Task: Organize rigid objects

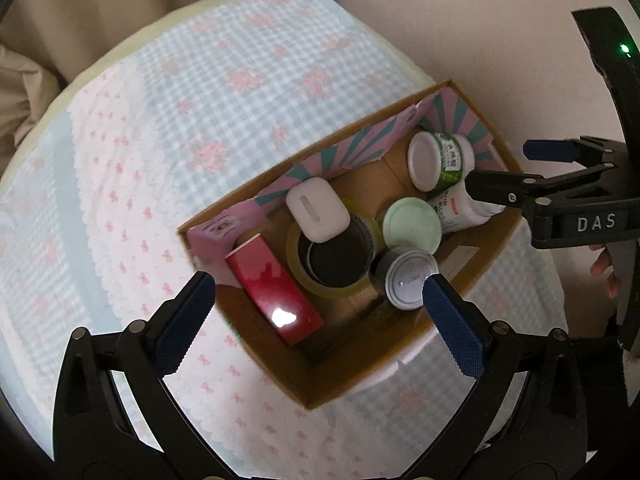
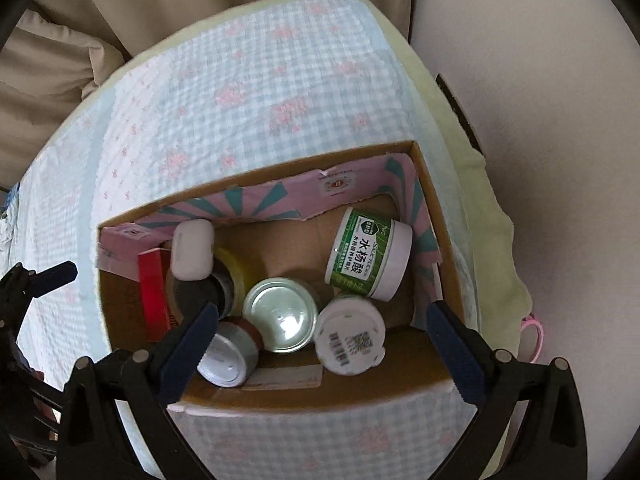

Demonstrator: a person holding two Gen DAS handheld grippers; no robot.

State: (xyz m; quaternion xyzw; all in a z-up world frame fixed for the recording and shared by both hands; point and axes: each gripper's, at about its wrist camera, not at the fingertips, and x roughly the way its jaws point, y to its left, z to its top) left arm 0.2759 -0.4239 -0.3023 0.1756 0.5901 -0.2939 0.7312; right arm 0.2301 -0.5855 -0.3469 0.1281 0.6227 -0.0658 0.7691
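An open cardboard box [image 1: 400, 344] [image 2: 304, 394] stands on the checked cloth. In it lie a red box [image 1: 272, 296] [image 2: 154, 296], a tape roll [image 1: 332, 256] with a white case [image 1: 318, 212] [image 2: 192, 250] on top, a green-lidded jar [image 1: 412, 226] [image 2: 280, 314], a grey-lidded tin [image 1: 406, 280] [image 2: 226, 354], a green-labelled tub [image 1: 440, 160] [image 2: 368, 254] and a white bottle [image 1: 464, 208] [image 2: 350, 338]. My left gripper [image 1: 320, 308] is open and empty above the box's near corner. My right gripper [image 2: 322, 344] is open and empty over the box; it also shows in the left wrist view [image 1: 504, 172].
The box sits near the right end of a cloth-covered surface [image 1: 224, 92] [image 2: 256, 92]. Beige cushions [image 2: 60, 60] lie behind it. A pale wall [image 2: 540, 120] is at the right, with a pink loop [image 2: 534, 336] by the cloth's edge.
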